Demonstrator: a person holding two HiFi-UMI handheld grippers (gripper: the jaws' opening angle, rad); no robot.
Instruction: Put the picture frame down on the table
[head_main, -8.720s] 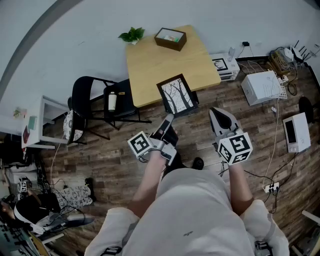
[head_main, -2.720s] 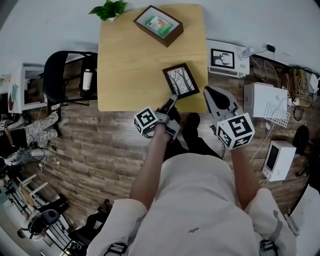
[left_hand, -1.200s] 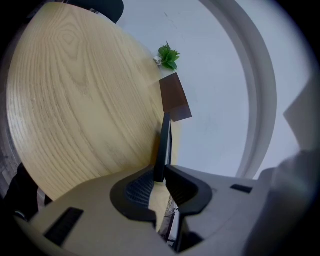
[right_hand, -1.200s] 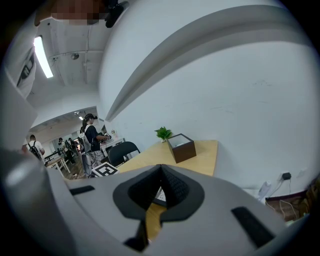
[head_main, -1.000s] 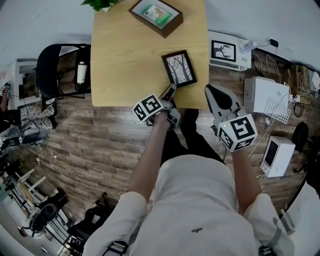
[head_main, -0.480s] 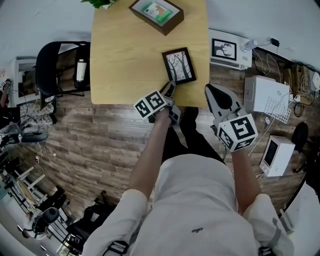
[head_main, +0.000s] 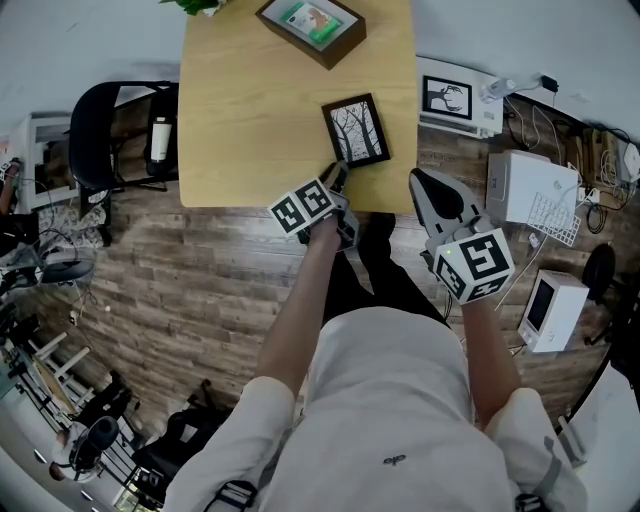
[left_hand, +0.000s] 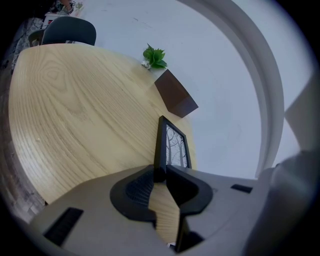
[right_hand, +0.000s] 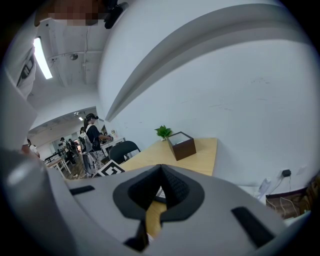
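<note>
The left gripper (head_main: 336, 180) pinches the near edge of the picture frame (head_main: 356, 130) over the wooden table (head_main: 250, 110), perhaps already touching it. The frame looks rigid, light and probably glazed, so the border is the safest hold. The right gripper (head_main: 432, 195) hangs pressed together, empty.

We stood in what looked like an open office-cum-lab workspace, not a home. A pale wooden table (head_main: 260, 110) sat against a bare white wall (head_main: 90, 40) on a wood-plank floor (head_main: 200, 280), with a black chair (head_main: 100, 130) beside it and a small potted plant (left_hand: 154, 56) at its far edge. Along the wall we saw white boxy machines (head_main: 522, 190) standing on the floor amid a tangle of cables (head_main: 590, 150). In the right gripper view we saw, further back, people (right_hand: 92, 137) standing among work desks (right_hand: 58, 159) under a ceiling strip light (right_hand: 42, 59).
</note>
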